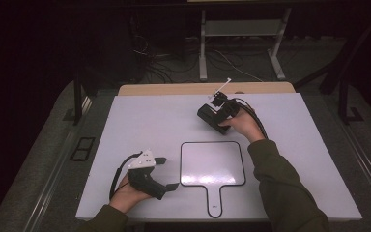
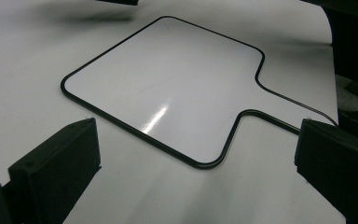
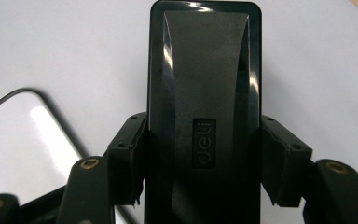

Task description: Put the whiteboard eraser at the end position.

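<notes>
2 grippers work over the white table (image 1: 140, 121). Largest on it is the paddle-shaped whiteboard (image 1: 212, 164), lying flat near the person's edge. Behind it the right gripper (image 1: 216, 116) is clamped on a black eraser (image 3: 204, 93), likely carrying it to the board for wiping. The left gripper (image 1: 166, 173), jaws apart, waits beside the board.

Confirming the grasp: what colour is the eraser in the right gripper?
Black eraser; right gripper view shows it best.
</notes>
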A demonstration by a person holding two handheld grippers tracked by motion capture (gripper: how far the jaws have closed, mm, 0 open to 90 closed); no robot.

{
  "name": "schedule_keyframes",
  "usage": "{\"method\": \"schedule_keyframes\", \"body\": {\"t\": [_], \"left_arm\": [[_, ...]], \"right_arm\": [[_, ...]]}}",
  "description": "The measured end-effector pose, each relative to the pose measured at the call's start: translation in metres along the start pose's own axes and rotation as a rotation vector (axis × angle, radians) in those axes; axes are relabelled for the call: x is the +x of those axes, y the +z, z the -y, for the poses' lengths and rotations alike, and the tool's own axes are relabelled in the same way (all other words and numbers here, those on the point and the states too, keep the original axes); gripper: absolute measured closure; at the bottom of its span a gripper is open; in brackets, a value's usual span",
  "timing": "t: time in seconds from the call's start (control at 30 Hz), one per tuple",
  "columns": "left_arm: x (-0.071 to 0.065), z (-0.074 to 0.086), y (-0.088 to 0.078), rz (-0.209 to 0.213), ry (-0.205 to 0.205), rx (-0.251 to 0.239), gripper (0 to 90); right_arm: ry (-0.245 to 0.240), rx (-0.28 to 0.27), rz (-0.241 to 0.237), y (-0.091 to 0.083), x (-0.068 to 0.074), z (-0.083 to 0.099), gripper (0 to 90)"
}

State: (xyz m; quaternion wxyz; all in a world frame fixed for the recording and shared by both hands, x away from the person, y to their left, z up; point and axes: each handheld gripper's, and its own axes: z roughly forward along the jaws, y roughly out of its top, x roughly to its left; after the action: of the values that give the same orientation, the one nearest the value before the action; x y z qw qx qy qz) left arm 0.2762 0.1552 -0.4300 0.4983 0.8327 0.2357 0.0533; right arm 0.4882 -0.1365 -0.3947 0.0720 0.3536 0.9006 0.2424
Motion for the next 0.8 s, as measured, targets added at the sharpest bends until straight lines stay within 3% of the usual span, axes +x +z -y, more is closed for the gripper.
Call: {"method": "schedule_keyframes", "body": {"t": [0.2, 0.33, 0.53, 0.63, 0.8], "left_arm": [[0.000, 0.000, -0.001, 0.001, 0.003, 0.002, 0.0], [0.000, 0.000, -0.001, 0.003, 0.004, -0.002, 0.0], [0.001, 0.000, -0.001, 0.003, 0.007, 0.004, 0.0], [0.002, 0.000, -0.001, 0.005, 0.010, 0.007, 0.0], [0.004, 0.000, 0.000, 0.000, 0.018, 0.015, 0.0]], "right_arm": [[0.010, 0.033, 0.030, 0.018, -0.006, -0.007, 38.8], [0.030, 0.027, 0.033, 0.029, -0.010, -0.005, 38.7], [0.001, 0.025, 0.032, 0.040, -0.008, -0.002, 38.2], [-0.006, 0.000, 0.033, 0.039, -0.009, 0.000, 37.9], [0.026, -0.047, 0.020, 0.036, -0.011, 0.006, 32.9]]}}
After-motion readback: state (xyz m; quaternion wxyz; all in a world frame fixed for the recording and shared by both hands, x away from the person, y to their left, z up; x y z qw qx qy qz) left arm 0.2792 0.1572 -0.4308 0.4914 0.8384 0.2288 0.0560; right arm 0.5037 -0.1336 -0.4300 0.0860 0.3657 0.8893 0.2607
